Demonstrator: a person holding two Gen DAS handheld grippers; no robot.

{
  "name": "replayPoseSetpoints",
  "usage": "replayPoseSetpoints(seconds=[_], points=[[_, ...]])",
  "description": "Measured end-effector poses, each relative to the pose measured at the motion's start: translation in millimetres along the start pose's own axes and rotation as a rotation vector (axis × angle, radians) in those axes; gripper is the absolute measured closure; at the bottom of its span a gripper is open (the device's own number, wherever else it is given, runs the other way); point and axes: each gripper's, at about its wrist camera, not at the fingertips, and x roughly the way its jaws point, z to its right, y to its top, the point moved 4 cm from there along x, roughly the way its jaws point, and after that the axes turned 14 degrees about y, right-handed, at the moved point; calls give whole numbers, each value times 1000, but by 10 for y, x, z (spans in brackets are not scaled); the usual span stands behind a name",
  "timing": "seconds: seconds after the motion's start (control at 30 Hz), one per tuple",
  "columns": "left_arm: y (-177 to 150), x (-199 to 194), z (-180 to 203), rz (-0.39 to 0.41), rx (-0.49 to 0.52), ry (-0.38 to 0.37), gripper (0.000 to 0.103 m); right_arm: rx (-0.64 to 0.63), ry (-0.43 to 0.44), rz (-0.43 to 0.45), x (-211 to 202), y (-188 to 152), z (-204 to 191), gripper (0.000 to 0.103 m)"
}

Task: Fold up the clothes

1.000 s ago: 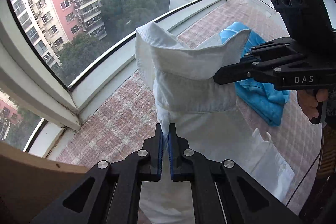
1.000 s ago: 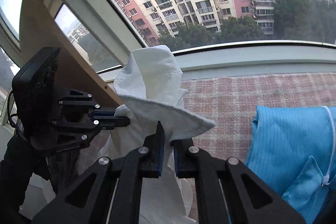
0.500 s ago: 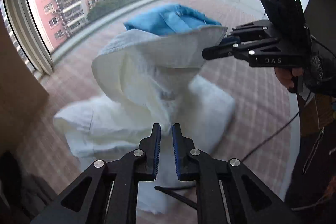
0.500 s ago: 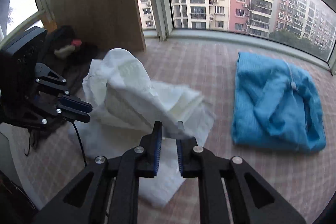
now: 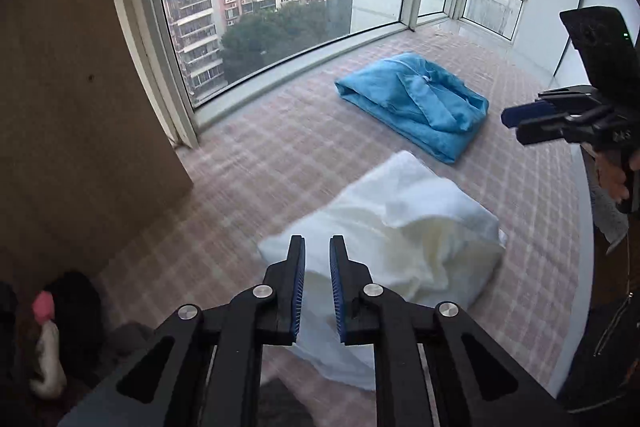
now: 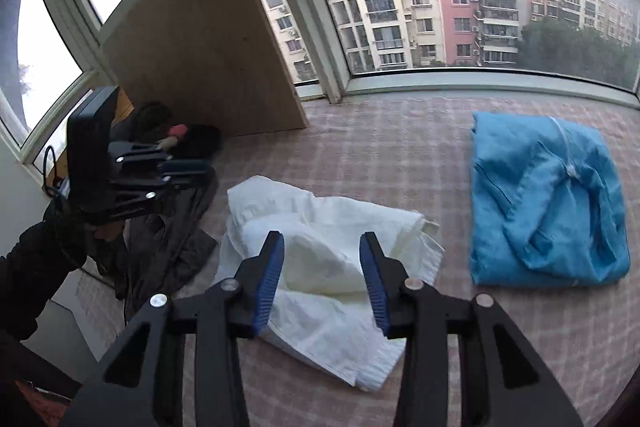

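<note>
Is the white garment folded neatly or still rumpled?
Rumpled: the white cloth garment lies bunched in uneven layers on the pink checked mat, released by both tongs.

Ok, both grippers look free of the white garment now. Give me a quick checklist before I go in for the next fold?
1. Left gripper empty: ok, narrow gap, nothing between.
2. Right gripper empty: ok, wide open.
3. Crumpled white cloth garment lying flat: not ok, bunched and puffed up.
4. Folded blue garment apart from the white one: ok.
5. Dark grey clothing apart from the white one: cannot tell, edges close.
6. Grab corner visible: cannot tell.
</note>
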Motion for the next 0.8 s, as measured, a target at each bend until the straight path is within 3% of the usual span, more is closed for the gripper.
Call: replayPoseSetpoints(seconds=[0.07, 0.17, 0.2, 0.23, 0.37, 0.43, 0.5, 0.53, 0.63, 0.7, 0.8], points=[[-10, 176, 29, -42, 16, -20, 89, -35, -11, -16, 262, 226, -35, 64], [-24, 439, 73, -106, 41, -50, 91, 8, 9, -92, 749, 499, 175, 68], [-28, 526, 87, -127, 49, -60, 91, 36, -12, -134, 926, 518, 311, 87], [-33, 613, 102, -148, 57, -70, 91, 70, -15, -187, 1098, 473, 437, 100], [-98, 949, 163, -239, 94, -99, 89, 179, -32, -380, 1581, 124, 818, 100], [-334, 987, 180, -269, 101, -95, 89, 155, -116, -430, 1583, -90, 939, 100], [-569, 987, 183, -280, 94, -106, 89, 149, -176, -431, 1499, -186, 1109, 102], [-629, 964, 169, -281, 82, -110, 89, 185, -159, -421, 1446, -195, 1189, 103], [-526, 769, 84, -262, 13, -122, 91, 195, -167, -371, 1219, -108, 1203, 102], [-365, 555, 127, -220, 6, -144, 91, 154, -183, -324, 1020, -7, 1062, 100], [-250, 404, 394, -198, 41, -214, 91, 160, -134, -276, 737, -19, 853, 99]])
